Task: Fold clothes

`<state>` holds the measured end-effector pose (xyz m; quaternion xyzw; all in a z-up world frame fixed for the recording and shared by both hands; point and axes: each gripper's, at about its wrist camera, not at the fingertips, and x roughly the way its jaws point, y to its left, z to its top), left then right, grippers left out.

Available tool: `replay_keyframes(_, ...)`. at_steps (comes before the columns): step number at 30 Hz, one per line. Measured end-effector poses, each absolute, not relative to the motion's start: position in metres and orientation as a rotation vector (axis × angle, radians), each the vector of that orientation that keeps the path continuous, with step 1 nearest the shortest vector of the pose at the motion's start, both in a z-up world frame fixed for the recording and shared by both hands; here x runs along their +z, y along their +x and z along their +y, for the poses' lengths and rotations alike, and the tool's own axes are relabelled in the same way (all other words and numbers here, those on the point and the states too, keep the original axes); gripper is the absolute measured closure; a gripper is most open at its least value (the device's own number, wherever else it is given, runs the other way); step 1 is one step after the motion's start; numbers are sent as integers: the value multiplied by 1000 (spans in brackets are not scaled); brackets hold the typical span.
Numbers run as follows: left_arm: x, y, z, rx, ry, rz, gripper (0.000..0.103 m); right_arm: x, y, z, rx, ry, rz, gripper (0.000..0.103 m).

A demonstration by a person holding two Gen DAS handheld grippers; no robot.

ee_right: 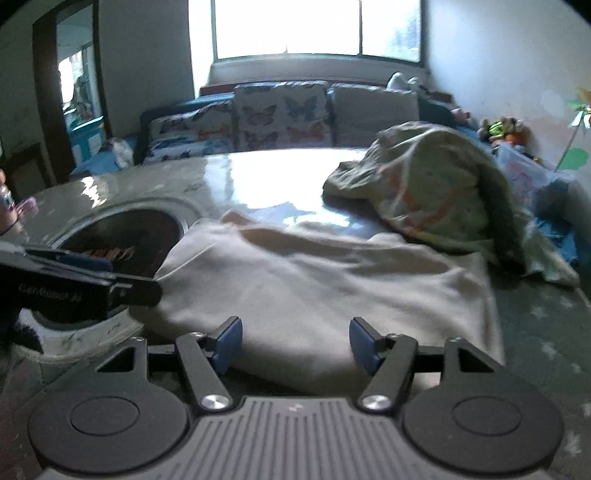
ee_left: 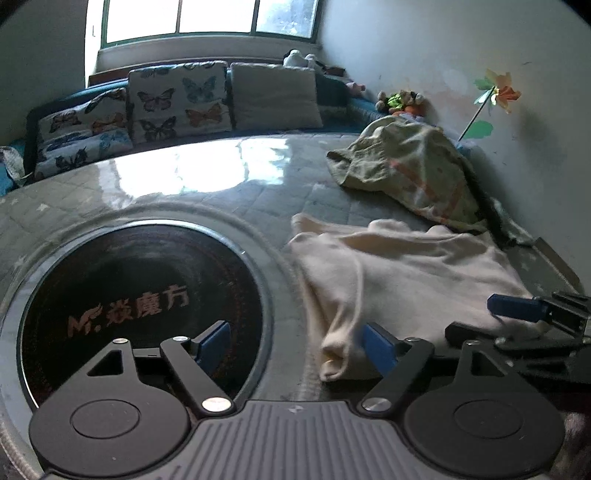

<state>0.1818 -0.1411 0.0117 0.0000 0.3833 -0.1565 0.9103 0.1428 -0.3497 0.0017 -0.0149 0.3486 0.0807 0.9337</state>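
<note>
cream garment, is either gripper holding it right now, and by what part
Nothing is held. Both the left gripper and the right gripper are open at the near edge of the cream garment, with nothing pinched.

A cream garment (ee_right: pixel 332 280) lies spread flat on the grey surface (ee_right: pixel 546 332), and everything else sits around it. At its near edge the right claw (ee_right: pixel 295 343) has its blue-padded fingers (ee_right: pixel 229 339) spread wide, one on each side of the hem, nothing between them. At the garment's left corner the left claw (ee_right: pixel 122 286) reaches in from the side, its dark tip meeting the cloth; whether it pinches the fabric cannot be told. Behind that corner a round dark inset (ee_right: pixel 125 236) is sunk into the surface. Beyond the garment's far right edge, a heap of pale green printed clothing (ee_right: pixel 436 181) is piled up. Farther back, butterfly-print cushions (ee_right: pixel 280 114) line a sofa beneath a bright window (ee_right: pixel 317 29).
</note>
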Motion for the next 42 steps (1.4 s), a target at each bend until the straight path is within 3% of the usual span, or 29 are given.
replay_keyframes(5,9,179,-137,-327,-9,791,19,4,145,-340,172,-59,719,31)
replay_keyframes(8,14,174,-133,-328,-11,771,15,11,152,-337,177,-61,702,24)
replay_keyframes(17,22,164,-102,-291,-18,731,0,11,191,-326,143,-27,716,20)
replay_keyframes(42,33,151,-70,-272,-82,677,0,-4,179,-282,137,-136,709,4)
